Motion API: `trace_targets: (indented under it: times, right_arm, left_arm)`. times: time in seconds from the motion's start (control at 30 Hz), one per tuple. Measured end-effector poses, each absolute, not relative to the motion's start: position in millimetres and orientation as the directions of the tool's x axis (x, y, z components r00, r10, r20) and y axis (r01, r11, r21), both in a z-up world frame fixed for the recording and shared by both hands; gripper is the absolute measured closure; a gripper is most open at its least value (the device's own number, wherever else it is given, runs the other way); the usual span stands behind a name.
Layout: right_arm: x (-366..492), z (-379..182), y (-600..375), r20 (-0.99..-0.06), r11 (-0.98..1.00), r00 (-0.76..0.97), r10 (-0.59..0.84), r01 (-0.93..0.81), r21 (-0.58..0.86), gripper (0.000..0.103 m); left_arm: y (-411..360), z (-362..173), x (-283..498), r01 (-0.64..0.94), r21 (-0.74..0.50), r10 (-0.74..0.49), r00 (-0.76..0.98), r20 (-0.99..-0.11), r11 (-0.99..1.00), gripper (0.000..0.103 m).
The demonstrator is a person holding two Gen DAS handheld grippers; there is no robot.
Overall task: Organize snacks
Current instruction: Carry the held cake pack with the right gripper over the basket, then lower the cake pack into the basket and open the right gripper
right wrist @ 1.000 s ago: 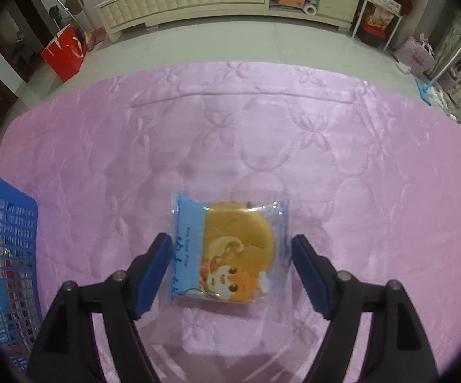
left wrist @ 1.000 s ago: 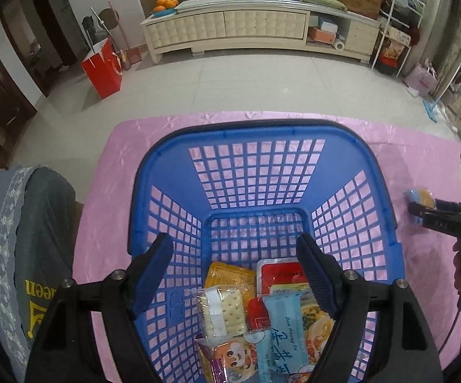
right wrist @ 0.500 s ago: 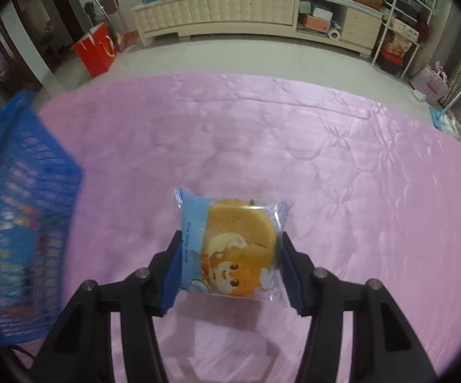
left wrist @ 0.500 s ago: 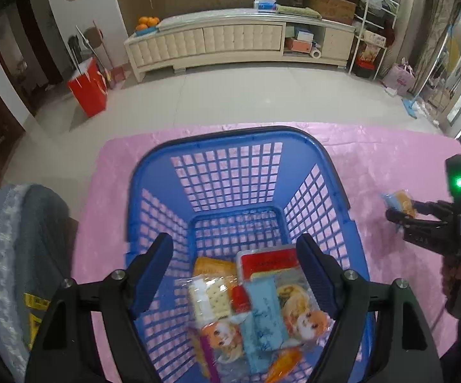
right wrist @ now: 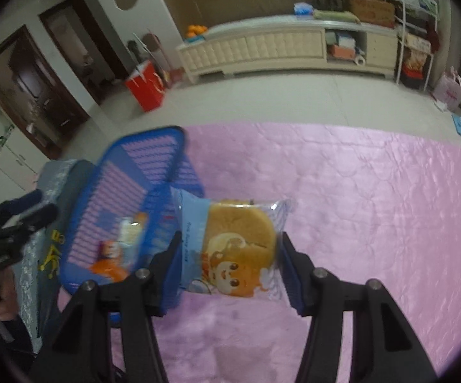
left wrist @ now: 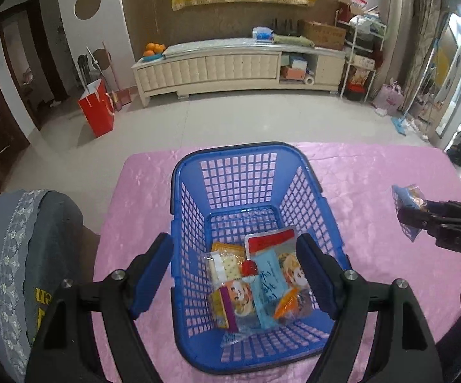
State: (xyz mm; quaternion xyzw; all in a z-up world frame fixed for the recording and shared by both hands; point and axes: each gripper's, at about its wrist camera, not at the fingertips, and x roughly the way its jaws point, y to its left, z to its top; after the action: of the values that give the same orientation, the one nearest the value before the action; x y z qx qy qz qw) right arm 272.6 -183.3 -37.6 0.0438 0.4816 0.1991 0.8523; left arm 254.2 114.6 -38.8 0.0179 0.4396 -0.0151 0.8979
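Between right jaws — cake packet [right wrist: 236, 245]

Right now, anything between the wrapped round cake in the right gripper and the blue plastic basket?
Nothing visible. The right gripper holds the wrapped round cake above the pink tablecloth, beside the open-topped blue plastic basket. The left gripper hangs open over the basket's near end, the far end clear.

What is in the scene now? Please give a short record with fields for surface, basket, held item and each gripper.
surface: pink tablecloth
basket: blue basket on the cloth, several snack packets inside
held item: cake packet, clear of the cloth
right gripper: shut on the cake packet, beside the basket
left gripper: open, empty, over the basket
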Motion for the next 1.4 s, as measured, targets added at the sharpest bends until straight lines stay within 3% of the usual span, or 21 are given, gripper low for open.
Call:
trace_targets:
  times: [0.43, 0.5, 0.67, 0.77, 1.4]
  right_arm:
    - [228, 15, -126, -0.736, 0.882, 0.541, 0.408, -0.44, 0.166, 0.043]
    - [225, 18, -118, -0.734, 0.876, 0.539, 0.413, -0.456, 0.158, 0.043]
    - [223, 17, -98, -0.736, 0.862, 0.529, 0.421, -0.485, 0.145, 0.043]
    - [225, 14, -84, -0.74, 0.854, 0.522, 0.424, -0.502, 0.135, 0.043]
    - [263, -52, -20, -0.826, 0.834, 0.426, 0.369, -0.545, 0.091, 0.043]
  left_arm:
    - [145, -19, 208, 0.056, -0.033, -0.063, 0.678, -0.732, 0.998, 0.025]
    - [147, -20, 204, 0.063, -0.014, -0.053, 0.681, -0.731, 0.998, 0.015]
    - [160, -19, 197, 0.054, 0.001, -0.038, 0.703, -0.71, 0.999, 0.014]
    - [170, -20, 197, 0.041, -0.011, -0.036, 0.705, -0.708, 0.999, 0.0]
    - [217, -65, 225, -0.024, -0.036, -0.011, 0.662, -0.75, 0.999, 0.0]
